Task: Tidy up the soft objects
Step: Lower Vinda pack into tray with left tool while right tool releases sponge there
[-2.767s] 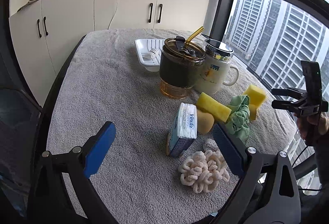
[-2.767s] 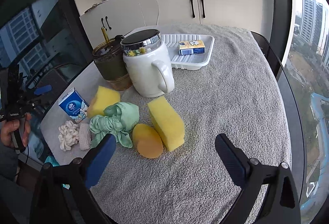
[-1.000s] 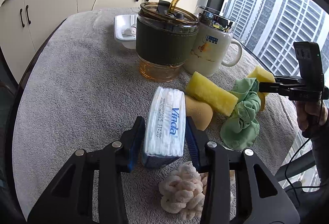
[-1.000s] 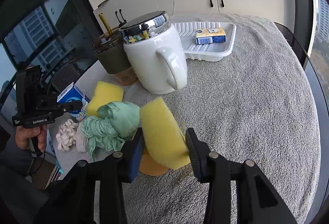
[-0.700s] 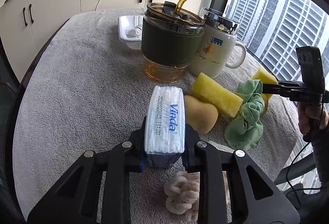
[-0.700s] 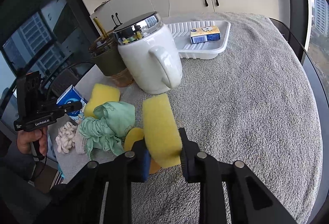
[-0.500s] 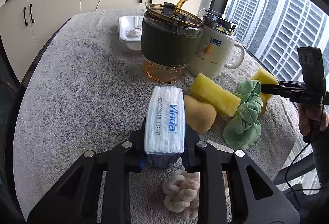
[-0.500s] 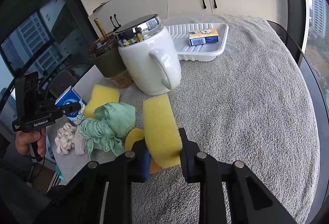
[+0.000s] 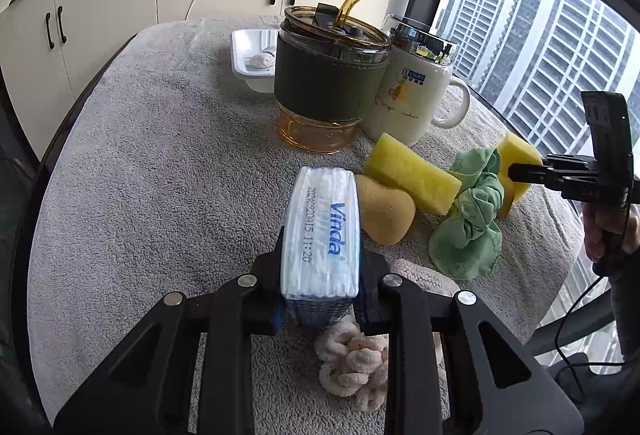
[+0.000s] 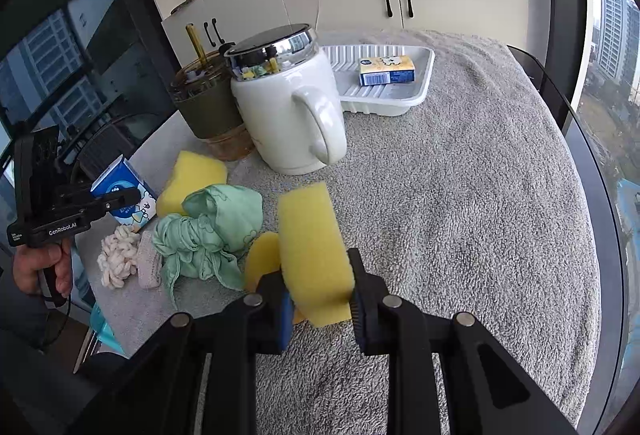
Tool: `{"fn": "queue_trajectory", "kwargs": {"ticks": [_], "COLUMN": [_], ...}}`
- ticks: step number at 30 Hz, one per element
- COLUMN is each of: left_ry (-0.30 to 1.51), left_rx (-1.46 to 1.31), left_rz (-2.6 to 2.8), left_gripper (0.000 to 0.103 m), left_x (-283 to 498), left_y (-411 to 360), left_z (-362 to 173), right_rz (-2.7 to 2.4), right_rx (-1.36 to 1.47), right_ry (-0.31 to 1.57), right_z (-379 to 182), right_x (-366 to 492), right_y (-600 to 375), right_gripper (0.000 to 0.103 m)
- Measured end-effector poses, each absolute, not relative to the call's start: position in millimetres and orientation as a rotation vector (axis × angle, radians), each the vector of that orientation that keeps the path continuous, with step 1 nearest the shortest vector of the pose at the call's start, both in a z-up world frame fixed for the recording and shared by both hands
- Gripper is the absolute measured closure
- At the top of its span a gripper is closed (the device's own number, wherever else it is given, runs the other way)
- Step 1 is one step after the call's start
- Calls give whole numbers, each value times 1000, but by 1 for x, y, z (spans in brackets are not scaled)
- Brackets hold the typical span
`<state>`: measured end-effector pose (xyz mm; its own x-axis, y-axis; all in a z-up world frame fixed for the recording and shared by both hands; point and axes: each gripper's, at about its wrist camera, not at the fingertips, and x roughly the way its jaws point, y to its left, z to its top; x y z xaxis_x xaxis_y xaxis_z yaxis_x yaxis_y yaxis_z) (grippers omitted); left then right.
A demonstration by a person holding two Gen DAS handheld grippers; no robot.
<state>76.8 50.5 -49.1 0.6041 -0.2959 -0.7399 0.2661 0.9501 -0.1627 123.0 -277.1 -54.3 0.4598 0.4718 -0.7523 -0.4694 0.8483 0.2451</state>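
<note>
The tissue pack (image 9: pixel 322 231), upright on the towel-covered table (image 9: pixel 160 171) beside the orange sponge (image 9: pixel 384 209), is now clamped by the left hand-held gripper (image 9: pixel 320 287), whose jaws were spread wide moments ago. The yellow sponge (image 10: pixel 314 255) is likewise squeezed in the right hand-held gripper (image 10: pixel 318 299), its jaws having closed. Both grasps being made, lifting toward the white tray (image 10: pixel 420 91) is judged to come next.

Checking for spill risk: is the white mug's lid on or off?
On. A shiny metal lid sits over the mouth of the white mug, which stands upright on the grey towel.
</note>
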Motion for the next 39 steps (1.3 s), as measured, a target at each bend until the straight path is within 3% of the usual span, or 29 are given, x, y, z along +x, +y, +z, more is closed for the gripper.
{"fn": "queue_trajectory", "kwargs": {"ticks": [17,31,39], "left_ry": [718,666,767], "left_rx": [40,198,206], "left_rz": [-267,-286,-405], "left_gripper": [80,80,80], "left_x": [98,212,300], "left_y": [83,92,69], "left_z": [20,72,50], "right_rz": [551,532,631], "right_rx": [-75,-221,-240], "right_ry": [829,776,866], "right_z": [12,74,58], "right_x": [137,240,322], "right_y": [-289,-282,-237], "right_gripper": [78,78,78]}}
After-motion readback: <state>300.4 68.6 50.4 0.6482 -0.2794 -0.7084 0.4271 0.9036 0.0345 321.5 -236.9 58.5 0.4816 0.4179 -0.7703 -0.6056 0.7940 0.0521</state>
